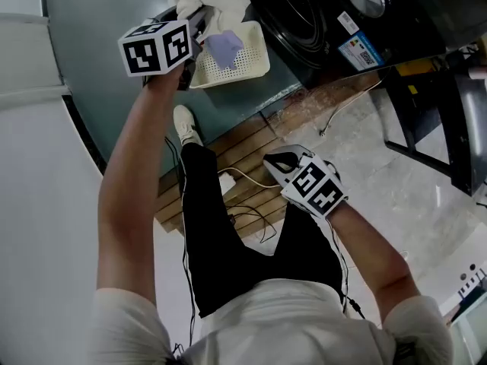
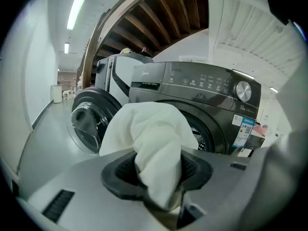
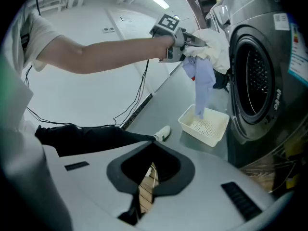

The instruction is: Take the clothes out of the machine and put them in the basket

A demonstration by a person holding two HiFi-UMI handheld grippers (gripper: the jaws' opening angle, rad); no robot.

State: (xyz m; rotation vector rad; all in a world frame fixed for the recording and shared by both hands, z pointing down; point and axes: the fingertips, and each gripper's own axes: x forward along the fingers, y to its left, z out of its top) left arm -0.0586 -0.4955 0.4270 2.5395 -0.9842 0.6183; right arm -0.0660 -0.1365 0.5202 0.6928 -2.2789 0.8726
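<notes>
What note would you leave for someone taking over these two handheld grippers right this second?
Left gripper: shut on a white cloth, raised in front of the washing machine. A pale blue garment hangs from the same bundle, its end over the basket.
Right gripper: jaws together, empty, held low.
Done: that bundle is out of the drum.
Left: lower it and release it into the basket, which otherwise looks empty. Then check the drum, which isn't fully visible.
</notes>
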